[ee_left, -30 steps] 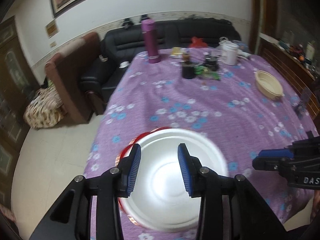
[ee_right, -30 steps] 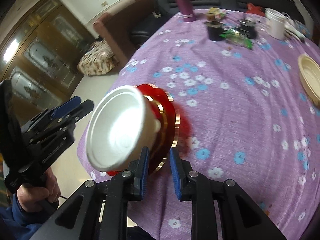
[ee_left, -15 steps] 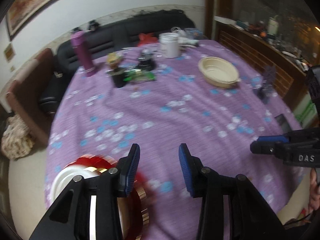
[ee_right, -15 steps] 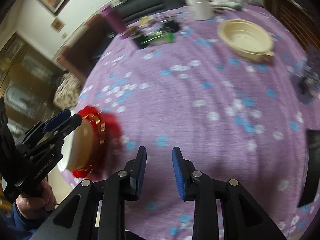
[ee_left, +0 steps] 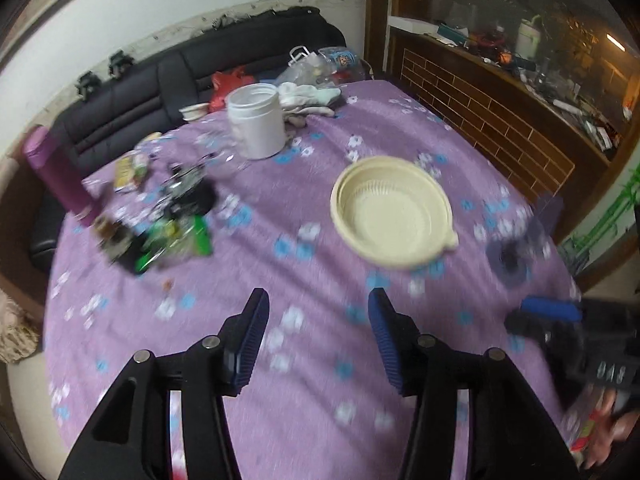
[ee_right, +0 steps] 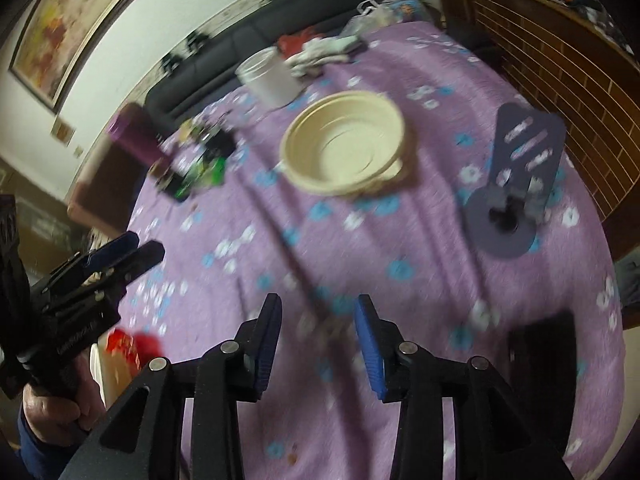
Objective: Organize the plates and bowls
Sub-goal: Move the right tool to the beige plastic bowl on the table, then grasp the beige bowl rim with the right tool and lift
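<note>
A cream bowl (ee_left: 392,212) sits on the purple flowered tablecloth (ee_left: 312,400), ahead and right of my left gripper (ee_left: 316,334), which is open and empty above the cloth. The bowl also shows in the right wrist view (ee_right: 344,148), ahead of my right gripper (ee_right: 318,340), open and empty. A white bowl stacked on red plates (ee_right: 116,360) lies at the table's near left edge, partly hidden behind the left gripper (ee_right: 100,264). The right gripper shows at the right in the left wrist view (ee_left: 560,320).
A white jar (ee_left: 256,124), a purple bottle (ee_left: 60,176), dark and green clutter (ee_left: 168,224) and cloths stand at the far side. A grey phone stand (ee_right: 516,184) is right of the bowl. A dark flat object (ee_right: 540,356) lies near the right edge. A black sofa stands behind.
Both grippers have swung right, away from the white bowl and red plates, and now face the cream bowl. Both sets of jaws have opened wider.
</note>
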Motion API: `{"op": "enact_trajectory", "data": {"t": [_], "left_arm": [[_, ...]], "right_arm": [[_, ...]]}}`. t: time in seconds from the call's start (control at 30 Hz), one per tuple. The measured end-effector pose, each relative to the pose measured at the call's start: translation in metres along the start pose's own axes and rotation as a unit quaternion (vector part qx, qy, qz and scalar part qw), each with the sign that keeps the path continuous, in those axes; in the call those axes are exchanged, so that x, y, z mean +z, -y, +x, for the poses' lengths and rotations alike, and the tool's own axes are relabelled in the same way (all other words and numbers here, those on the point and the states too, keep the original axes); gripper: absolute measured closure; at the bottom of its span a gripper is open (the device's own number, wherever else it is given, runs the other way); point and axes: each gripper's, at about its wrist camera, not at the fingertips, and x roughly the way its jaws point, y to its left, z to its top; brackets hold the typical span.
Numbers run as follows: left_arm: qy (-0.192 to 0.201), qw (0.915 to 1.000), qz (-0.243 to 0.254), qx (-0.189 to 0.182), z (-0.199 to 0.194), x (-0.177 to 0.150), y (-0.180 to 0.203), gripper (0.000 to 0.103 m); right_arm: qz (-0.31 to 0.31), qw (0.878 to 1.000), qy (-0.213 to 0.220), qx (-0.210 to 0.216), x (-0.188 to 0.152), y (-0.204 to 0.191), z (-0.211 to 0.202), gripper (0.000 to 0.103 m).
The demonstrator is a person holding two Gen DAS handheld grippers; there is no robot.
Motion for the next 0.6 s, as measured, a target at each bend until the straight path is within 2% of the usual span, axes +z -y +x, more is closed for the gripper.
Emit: {"op": "enact_trajectory", "data": {"t": [0.07,0.23,0.33,0.53,0.6], "left_arm": [[-0.006,1.0,-0.005,0.005,0.026,0.024,-0.002,0.053],[-0.038,0.9991,-0.008,-0.015,0.09,0.067,-0.004,0.053],[-0.042,0.9989,-0.007,-0.017,0.116,0.082,-0.005,0.053],[-0.071,0.9972,0.003,-0.022,0.162,0.103,0.005,0.054],[-0.084,0.9959,0.008,-0.033,0.171,0.103,0.01,0.076]], "right_arm": [[0.012,1.0,0.007,-0.001,0.015,0.009,0.007,0.062],[0.042,0.999,0.012,-0.003,0.042,0.02,0.03,0.062],[0.074,0.997,0.006,0.008,0.05,0.027,0.048,0.062],[0.1,0.995,-0.006,0.002,0.062,0.035,0.079,0.062],[0.105,0.994,-0.009,-0.001,0.065,0.037,0.088,0.062]]}}
